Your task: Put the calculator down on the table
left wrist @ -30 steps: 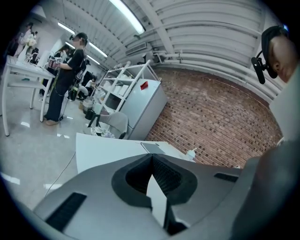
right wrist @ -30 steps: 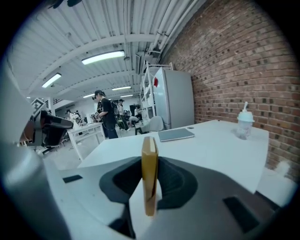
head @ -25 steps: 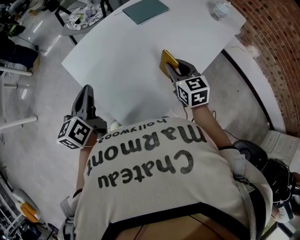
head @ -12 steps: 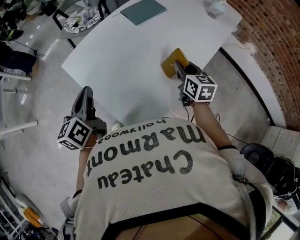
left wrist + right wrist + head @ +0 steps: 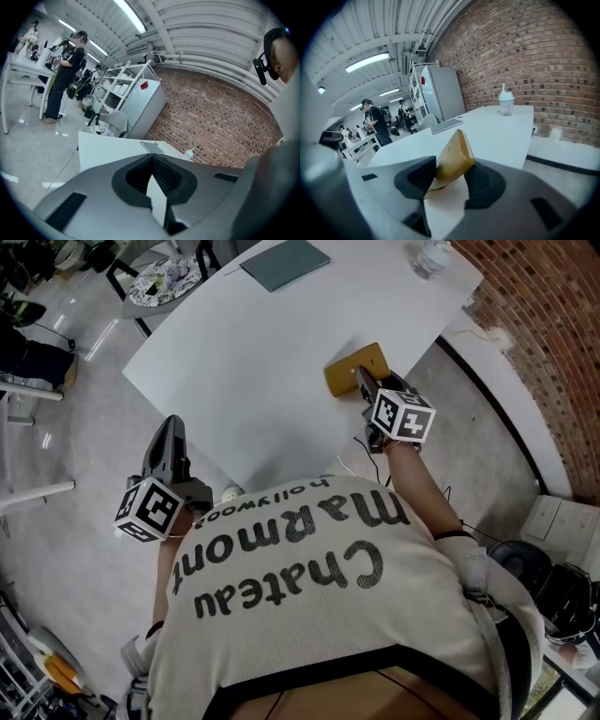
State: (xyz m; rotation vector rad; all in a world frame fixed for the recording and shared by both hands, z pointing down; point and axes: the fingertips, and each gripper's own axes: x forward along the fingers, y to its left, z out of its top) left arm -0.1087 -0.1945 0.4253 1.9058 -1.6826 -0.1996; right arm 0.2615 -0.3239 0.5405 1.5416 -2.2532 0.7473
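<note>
The yellow calculator (image 5: 354, 369) lies on the white table (image 5: 253, 343) near its right edge, its near end between the jaws of my right gripper (image 5: 364, 381). In the right gripper view the calculator (image 5: 454, 157) leans tilted between the two dark pads. The jaws are opening and the right pad stands off it. My left gripper (image 5: 172, 427) hangs off the table's near left edge, away from the calculator. In the left gripper view its tips (image 5: 151, 157) meet, with nothing between them.
A teal notebook (image 5: 285, 261) lies at the table's far side and a clear lidded cup (image 5: 428, 254) at the far right corner. A brick wall (image 5: 553, 324) runs along the right. A chair with a patterned seat (image 5: 164, 277) stands at the far left.
My right gripper has moved forward and down and rolled. The calculator went from standing on edge to lying on the table, and the jaws widened. The left gripper stayed put.
</note>
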